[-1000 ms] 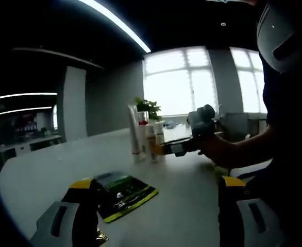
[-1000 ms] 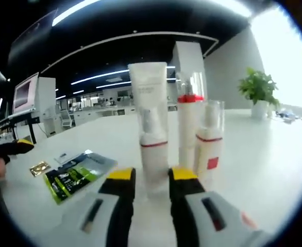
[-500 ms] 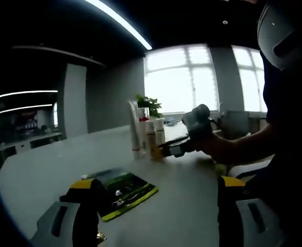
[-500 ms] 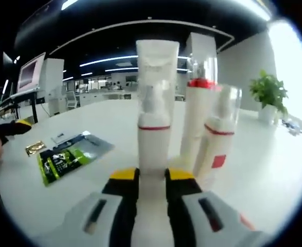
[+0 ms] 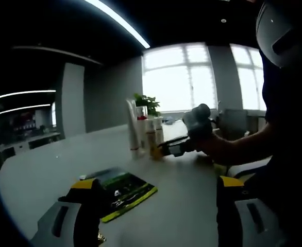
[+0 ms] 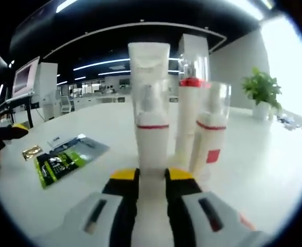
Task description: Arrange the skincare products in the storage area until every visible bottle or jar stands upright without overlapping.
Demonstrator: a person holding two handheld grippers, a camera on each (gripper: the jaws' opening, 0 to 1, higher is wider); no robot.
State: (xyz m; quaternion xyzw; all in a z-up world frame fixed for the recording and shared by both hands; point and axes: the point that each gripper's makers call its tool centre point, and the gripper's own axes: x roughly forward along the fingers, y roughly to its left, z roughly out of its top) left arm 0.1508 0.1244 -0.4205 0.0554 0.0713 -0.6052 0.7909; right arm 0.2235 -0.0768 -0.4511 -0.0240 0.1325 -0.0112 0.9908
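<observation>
White table (image 6: pixel 274 175) in dim open-plan office

The left tool (image 5: pixel 153 198) is showing two grey moulded jaw bodies, each carrying a dark elongated slot and ending in a black finger with a yellow cap. The right tool (image 6: pixel 152 177) is showing the same grey bodies, slots, black inner faces and yellow caps. The person (image 5: pixel 287 128) is wearing a dark top bearing a pale grey panel.

Upright bottles (image 5: pixel 143 135) w/ right tool (image 5: pixel 164 149) alongside; green packet (image 5: pixel 122 191) nearer, white table (image 5: pixel 187 200).
</observation>
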